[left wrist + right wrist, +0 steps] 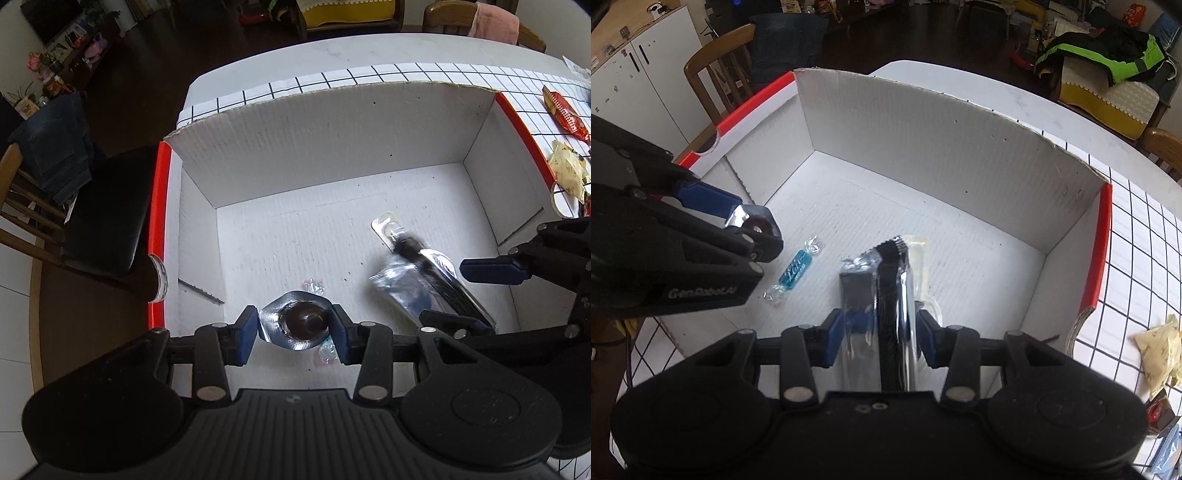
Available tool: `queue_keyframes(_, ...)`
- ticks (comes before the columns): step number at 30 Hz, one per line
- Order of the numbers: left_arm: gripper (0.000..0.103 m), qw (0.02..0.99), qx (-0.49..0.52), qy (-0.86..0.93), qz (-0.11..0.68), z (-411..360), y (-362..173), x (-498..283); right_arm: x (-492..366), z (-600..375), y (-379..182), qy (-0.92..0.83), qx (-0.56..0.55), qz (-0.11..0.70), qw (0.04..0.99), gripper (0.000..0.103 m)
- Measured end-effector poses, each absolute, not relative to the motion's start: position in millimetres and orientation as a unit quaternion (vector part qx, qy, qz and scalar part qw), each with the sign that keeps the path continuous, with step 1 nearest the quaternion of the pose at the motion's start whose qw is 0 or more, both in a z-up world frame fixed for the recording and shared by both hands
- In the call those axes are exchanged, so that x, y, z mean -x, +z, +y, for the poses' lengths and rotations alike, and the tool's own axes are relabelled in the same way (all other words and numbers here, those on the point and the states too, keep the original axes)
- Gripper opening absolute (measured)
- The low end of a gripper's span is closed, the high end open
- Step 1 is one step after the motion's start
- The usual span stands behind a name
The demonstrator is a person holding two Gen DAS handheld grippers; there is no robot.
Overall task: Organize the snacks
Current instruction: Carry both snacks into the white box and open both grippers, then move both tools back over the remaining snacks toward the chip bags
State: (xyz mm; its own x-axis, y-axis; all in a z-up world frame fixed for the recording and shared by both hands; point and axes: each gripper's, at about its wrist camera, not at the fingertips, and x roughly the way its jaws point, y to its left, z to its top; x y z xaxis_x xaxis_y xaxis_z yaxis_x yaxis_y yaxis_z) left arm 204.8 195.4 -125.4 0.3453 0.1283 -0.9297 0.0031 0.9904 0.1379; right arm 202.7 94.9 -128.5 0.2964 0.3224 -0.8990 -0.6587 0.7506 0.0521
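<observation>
A white cardboard box (332, 155) with red-edged flaps is seen standing on a checked tablecloth (424, 74). In the left wrist view, a foil-sealed chocolate cup (295, 325) is pinched between the pads of the left gripper (294, 334), above the box floor near its front edge; a red wrapper (565, 114) and a yellow packet (569, 173) are noted on the cloth beyond the box's right wall. Only the right wrist view fully shows a blue wrapped candy (794, 271) lying on the box floor, just beside the left gripper (753, 225). There, silver-and-black snack packets (882, 302) are clamped in the right gripper (877, 341), above the front middle of the box floor.
</observation>
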Motion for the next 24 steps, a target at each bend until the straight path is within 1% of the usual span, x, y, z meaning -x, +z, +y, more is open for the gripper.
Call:
queue_keyframes(5, 0.045, 0.822, -0.045, 0.038, 0.566, 197, -123, -202, -202, 88, -121, 0.313, 0.149, 0.502, 0.792, 0.042)
queue_keyframes(8, 0.051, 0.825, -0.035, 0.037, 0.562, 199, -120, -199, -200, 81, -113, 0.315, 0.140, 0.497, 0.797, 0.043)
queue_keyframes(10, 0.051, 0.830, -0.030, 0.034, 0.557, 198, -116, -196, -198, 76, -107, 0.316, 0.132, 0.493, 0.800, 0.044)
queue_keyframes(14, 0.051, 0.841, -0.027, 0.029, 0.540, 193, -103, -187, -192, 63, -92, 0.319, 0.114, 0.483, 0.808, 0.045)
queue_keyframes(18, 0.056, 0.855, -0.027, 0.022, 0.518, 185, -87, -182, -186, 49, -77, 0.322, 0.098, 0.471, 0.815, 0.046)
queue_keyframes(23, 0.056, 0.874, -0.036, 0.005, 0.484, 166, -64, -172, -174, 32, -57, 0.323, 0.088, 0.451, 0.828, 0.047)
queue_keyframes(24, 0.058, 0.878, -0.038, 0.001, 0.478, 161, -59, -171, -172, 27, -53, 0.323, 0.086, 0.446, 0.830, 0.047)
